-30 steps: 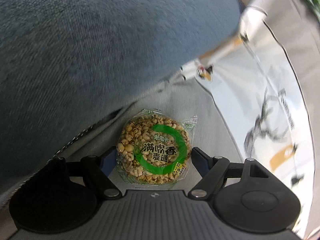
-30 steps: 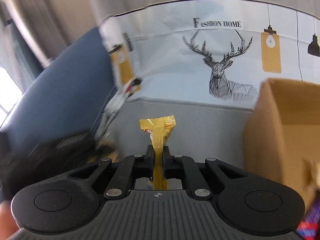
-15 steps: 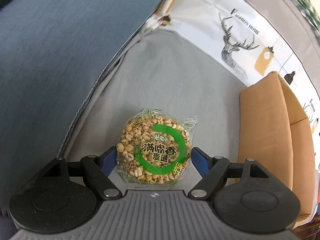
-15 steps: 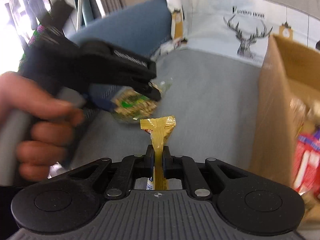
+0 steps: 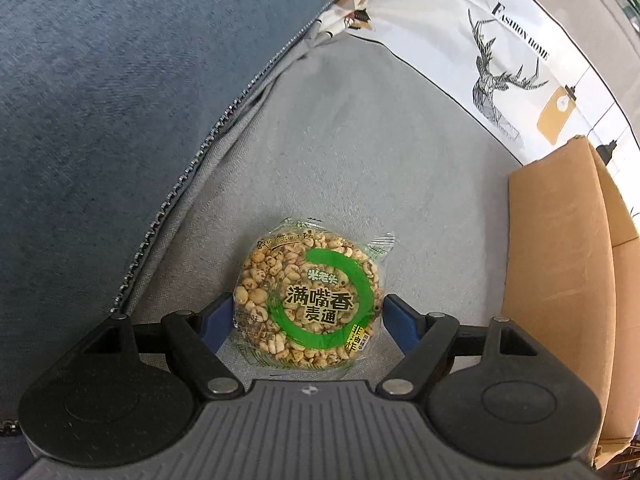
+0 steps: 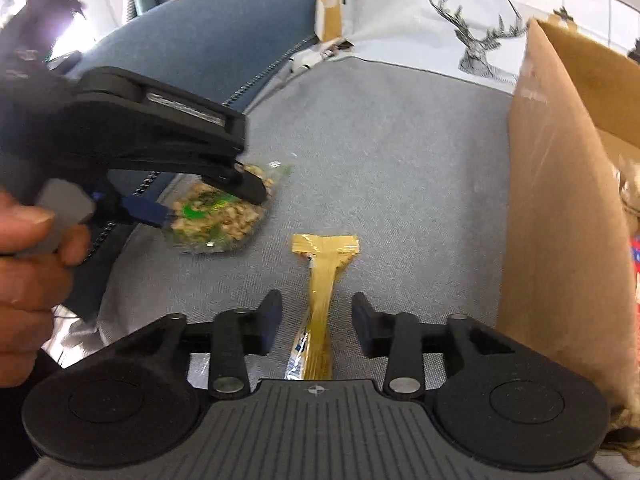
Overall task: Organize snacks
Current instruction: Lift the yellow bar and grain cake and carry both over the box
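The left tool [image 5: 308, 312] grasped the round puffed-grain snack pack [image 5: 310, 300]; the right tool [image 6: 317, 322] stood released around the yellow snack stick [image 6: 320, 280], beside the cardboard box [image 6: 560, 220].

cardboard box [image 6: 560, 208] cut off at right edge, its contents blurred, left hand [image 6: 28, 280] cropped

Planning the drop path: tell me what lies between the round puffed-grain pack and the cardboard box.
Only bare grey cushion separates the puffed-grain pack from the cardboard box, per the left wrist view.
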{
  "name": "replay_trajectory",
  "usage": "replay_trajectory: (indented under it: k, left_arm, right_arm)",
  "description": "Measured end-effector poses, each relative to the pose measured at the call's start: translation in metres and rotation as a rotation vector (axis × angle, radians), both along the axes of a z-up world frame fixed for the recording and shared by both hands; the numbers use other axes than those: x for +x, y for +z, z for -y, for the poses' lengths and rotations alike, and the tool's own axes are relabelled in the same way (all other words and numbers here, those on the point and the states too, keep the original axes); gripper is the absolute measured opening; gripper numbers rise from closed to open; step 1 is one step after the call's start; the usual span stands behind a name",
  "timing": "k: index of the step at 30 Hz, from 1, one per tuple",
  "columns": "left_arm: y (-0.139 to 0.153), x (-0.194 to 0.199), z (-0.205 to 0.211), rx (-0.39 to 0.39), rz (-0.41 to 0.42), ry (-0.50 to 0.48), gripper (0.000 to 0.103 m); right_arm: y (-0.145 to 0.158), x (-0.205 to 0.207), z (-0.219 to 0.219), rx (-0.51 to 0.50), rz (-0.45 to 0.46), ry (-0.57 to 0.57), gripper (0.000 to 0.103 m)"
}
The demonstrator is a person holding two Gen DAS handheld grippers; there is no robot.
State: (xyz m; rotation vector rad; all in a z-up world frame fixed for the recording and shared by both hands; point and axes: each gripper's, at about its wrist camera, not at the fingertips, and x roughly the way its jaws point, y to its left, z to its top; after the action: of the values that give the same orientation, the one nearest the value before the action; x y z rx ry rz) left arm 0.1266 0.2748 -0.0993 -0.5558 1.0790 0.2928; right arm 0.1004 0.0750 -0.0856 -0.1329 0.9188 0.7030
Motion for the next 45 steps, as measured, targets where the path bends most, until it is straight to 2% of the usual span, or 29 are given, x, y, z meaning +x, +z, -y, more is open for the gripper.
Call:
replay_trajectory:
  k: [3, 8, 10, 12, 13, 15, 20, 27, 39, 42, 45]
  left_arm:
    - [-0.002, 0.005, 0.003, 0.019, -0.026, -0.02, 0.083]
    - [-0.008, 0.013, 0.007, 0.044, -0.06, -0.044, 0.083]
    - [-0.01, 0.015, 0.01, 0.052, -0.068, -0.05, 0.083]
    - [-0.011, 0.016, 0.013, 0.068, -0.073, -0.06, 0.083]
    - [-0.012, 0.016, 0.014, 0.075, -0.075, -0.067, 0.083]
    - [-0.013, 0.016, 0.018, 0.089, -0.08, -0.079, 0.083]
    - [-0.01, 0.015, 0.02, 0.104, -0.067, -0.085, 0.081]
    - [0.007, 0.008, 0.02, 0.087, 0.03, -0.065, 0.08]
    - [0.042, -0.007, 0.029, 0.112, 0.212, -0.043, 0.08]
    - [0.051, -0.013, 0.033, 0.115, 0.26, -0.033, 0.08]
    - [0.06, -0.017, 0.039, 0.116, 0.316, -0.029, 0.08]
  right_arm:
    - [-0.002, -0.004, -0.002, -0.052, 0.003, 0.026, 0.046]
    - [-0.016, -0.004, -0.006, -0.108, -0.032, 0.048, 0.046]
    - [-0.016, -0.007, -0.01, -0.127, -0.004, 0.061, 0.039]
    - [-0.015, -0.009, -0.013, -0.138, 0.017, 0.074, 0.02]
    - [-0.014, -0.01, -0.013, -0.135, 0.018, 0.077, 0.017]
    - [-0.012, -0.01, -0.012, -0.127, 0.013, 0.07, 0.013]
    - [-0.005, -0.004, -0.008, -0.101, 0.013, 0.03, 0.012]
    - [0.011, -0.007, 0.003, -0.02, 0.053, -0.013, 0.012]
    - [0.043, -0.015, 0.03, 0.097, 0.155, -0.074, 0.012]
    - [0.057, -0.013, 0.042, 0.133, 0.166, -0.095, 0.012]
    - [0.083, -0.005, 0.06, 0.189, 0.163, -0.127, 0.012]
